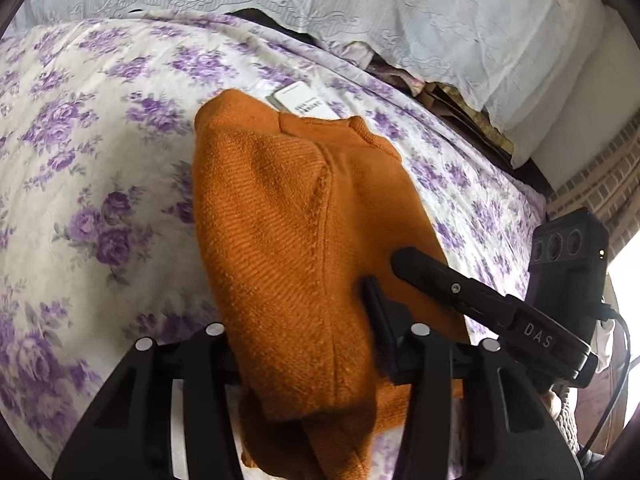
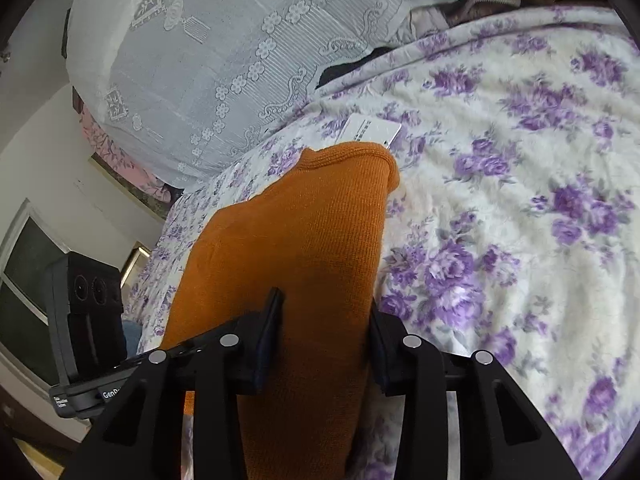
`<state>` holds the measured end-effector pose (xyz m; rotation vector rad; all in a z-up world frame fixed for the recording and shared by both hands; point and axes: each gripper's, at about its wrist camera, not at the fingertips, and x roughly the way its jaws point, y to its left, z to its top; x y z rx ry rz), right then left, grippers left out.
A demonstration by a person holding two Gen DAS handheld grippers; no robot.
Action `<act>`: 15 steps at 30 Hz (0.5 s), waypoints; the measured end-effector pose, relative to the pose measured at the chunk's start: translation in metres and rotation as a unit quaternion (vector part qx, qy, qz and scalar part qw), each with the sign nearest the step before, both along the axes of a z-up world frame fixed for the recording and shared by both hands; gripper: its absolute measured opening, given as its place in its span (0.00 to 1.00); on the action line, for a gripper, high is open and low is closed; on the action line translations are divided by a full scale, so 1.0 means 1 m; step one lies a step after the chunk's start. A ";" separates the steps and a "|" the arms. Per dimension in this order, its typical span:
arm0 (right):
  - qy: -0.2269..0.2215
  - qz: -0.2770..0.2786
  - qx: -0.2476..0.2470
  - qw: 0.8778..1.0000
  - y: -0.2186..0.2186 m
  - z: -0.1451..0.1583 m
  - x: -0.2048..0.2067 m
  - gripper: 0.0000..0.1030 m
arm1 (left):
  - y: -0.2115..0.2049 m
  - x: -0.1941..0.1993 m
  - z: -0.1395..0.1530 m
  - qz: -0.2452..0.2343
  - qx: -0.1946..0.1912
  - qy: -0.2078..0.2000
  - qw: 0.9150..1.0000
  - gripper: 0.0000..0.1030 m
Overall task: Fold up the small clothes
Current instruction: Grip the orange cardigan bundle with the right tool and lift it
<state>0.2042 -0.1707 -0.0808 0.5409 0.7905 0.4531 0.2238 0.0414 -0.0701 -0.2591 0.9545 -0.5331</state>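
I am looking at an orange knitted top (image 1: 280,220), and it is lying on a bed. It is resting on a white blanket with purple flowers (image 1: 80,160). The near end of the top is coming up off the blanket and bunching between my two tongs.

My left tongs (image 1: 308,320) are squeezing a thick fold of the orange top. I am seeing one dark finger (image 1: 378,320) pressing into the knit on one side. The other finger is hiding behind the cloth.

My right tongs (image 2: 326,328) are gripping the top too. The orange cloth is filling the gap between the two fingers (image 2: 272,328), and both are pushing against it.

In the left view, the right tool's long black arm is poking in from the side and lying over the edge of the top. In the right view, the left tool is sitting at the left edge.

A small white card with black print (image 1: 304,102) is lying on the blanket just past the far end of the top. Behind it, a pale lace cover (image 1: 360,0) is draping over a pile of things at the head of the bed
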 end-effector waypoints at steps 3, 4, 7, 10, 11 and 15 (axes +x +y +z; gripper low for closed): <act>0.006 -0.014 0.001 1.000 -0.014 0.003 -0.022 0.38 | -0.012 -0.012 0.002 -0.018 0.000 0.005 1.000 0.44; 0.008 -0.017 -0.001 1.000 -0.021 0.004 -0.030 0.38 | -0.017 -0.018 0.003 -0.025 0.000 0.007 1.000 0.44; 0.015 -0.021 -0.006 1.000 -0.037 0.005 -0.053 0.38 | -0.032 -0.037 0.002 -0.046 0.006 0.013 0.999 0.44; 0.016 -0.028 -0.012 0.999 -0.054 0.007 -0.080 0.38 | -0.049 -0.057 0.007 -0.069 0.012 0.015 0.997 0.44; 0.017 -0.031 -0.016 0.999 -0.059 0.008 -0.088 0.38 | -0.055 -0.062 0.009 -0.077 0.015 0.016 0.997 0.44; 0.019 -0.049 -0.026 0.998 -0.088 0.016 -0.119 0.38 | -0.086 -0.085 0.014 -0.115 0.013 0.032 0.993 0.44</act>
